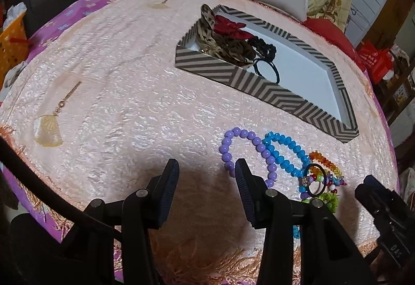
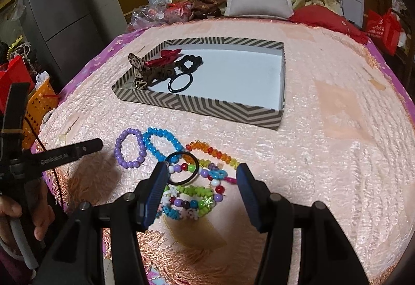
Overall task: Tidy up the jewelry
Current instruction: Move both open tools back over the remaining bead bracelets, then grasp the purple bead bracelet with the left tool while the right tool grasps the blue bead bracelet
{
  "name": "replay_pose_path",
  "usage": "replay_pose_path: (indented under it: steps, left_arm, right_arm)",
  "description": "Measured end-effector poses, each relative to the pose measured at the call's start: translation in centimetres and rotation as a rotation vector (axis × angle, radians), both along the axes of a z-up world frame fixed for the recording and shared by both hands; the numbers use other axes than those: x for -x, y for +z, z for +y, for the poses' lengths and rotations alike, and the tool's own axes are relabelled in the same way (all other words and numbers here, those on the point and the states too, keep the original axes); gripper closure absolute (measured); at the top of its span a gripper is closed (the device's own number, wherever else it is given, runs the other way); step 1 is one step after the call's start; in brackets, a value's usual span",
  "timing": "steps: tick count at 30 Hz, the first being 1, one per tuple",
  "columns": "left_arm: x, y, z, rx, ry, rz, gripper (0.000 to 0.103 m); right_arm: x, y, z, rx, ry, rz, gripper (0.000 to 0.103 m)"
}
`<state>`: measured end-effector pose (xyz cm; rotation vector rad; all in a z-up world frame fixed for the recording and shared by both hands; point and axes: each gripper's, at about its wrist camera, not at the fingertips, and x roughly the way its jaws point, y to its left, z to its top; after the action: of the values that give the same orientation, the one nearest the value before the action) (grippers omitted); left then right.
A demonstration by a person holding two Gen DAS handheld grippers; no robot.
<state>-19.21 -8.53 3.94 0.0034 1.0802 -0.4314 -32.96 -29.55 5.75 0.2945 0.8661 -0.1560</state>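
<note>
Striped box (image 2: 207,108) lies beyond bracelets (image 2: 192,181), hair ties (image 2: 180,82) inside.

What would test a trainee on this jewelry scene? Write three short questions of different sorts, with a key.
1. True or false: the purple bead bracelet lies inside the striped box.
2. Which item rests on top of the mixed bead pile in front of the right gripper? A) black hair tie B) red bow C) fan earring
3. Fill in: the blue bead bracelet lies between the purple one and the ____ bead strand.

Key: 1 false, it lies on the pink bedspread; 2 A; 3 orange.
</note>
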Motion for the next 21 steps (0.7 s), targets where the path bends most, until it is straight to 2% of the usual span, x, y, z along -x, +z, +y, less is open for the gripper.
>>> replay_pose_path:
  steps: [12,21]
  left_arm:
    - [-0.1,-0.8,-0.5,-0.018,-0.007,0.012,0.071]
    - [-0.8,-1.2,-0.7,-0.012,-0.004,0.032,0.071]
  right_arm:
    - [-0.4,-0.5,0.0,-0.012,0.006,0.019,0.045]
    - [-1.0,-0.3,0.2,-0.037,0.027,-0.002,0.045]
